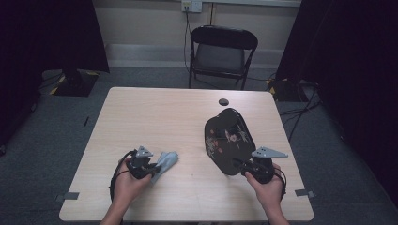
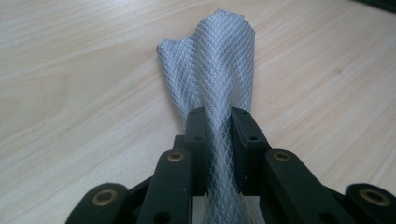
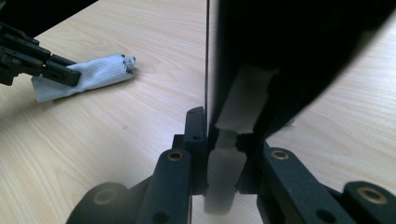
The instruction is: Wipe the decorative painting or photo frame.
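Lower right of the high view: right gripper (image 1: 245,165) clamped on the near rim of a black tray (image 1: 228,139), tilted up off the worktop (image 1: 155,112), likely for wiping; lower left: left gripper (image 1: 151,169) pinched shut on a grey cloth (image 1: 166,161), ready to wipe.

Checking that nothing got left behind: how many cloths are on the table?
1. The grey cloth lies near the table's front left, pinched in the left gripper. Another could be hidden behind the black tray.
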`<state>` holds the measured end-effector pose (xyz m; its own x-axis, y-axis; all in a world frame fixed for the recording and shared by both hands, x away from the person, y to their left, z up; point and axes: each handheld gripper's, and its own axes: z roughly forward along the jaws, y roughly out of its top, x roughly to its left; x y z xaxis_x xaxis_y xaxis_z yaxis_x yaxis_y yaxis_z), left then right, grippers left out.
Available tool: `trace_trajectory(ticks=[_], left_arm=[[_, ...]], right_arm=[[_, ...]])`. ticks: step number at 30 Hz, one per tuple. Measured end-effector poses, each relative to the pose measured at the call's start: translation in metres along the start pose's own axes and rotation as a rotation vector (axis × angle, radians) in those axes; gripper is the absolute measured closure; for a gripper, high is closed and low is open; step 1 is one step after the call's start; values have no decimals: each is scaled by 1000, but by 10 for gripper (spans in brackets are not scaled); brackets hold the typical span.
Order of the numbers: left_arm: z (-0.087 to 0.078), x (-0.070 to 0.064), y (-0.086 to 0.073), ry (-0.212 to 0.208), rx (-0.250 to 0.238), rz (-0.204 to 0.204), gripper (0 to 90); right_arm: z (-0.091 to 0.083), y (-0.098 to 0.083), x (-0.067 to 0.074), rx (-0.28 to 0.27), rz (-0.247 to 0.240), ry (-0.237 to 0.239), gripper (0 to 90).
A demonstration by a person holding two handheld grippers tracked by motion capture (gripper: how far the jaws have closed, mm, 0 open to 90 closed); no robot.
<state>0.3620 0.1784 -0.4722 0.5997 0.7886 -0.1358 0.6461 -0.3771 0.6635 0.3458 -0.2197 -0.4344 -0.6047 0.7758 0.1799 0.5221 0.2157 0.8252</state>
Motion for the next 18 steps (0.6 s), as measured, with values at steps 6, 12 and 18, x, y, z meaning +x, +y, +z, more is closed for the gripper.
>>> trace_trajectory(ticks=[6,12,18], left_arm=[[4,-9,14,-22,-31,9,783],[5,-11,24,-17,-31,22,782],[19,-14,25,-11,45,20,766]], right_arm=[[0,0,1,5,-6,-9,787],[0,0,2,8,-9,-10,786],[-1,0,2,12,-10,-10,785]])
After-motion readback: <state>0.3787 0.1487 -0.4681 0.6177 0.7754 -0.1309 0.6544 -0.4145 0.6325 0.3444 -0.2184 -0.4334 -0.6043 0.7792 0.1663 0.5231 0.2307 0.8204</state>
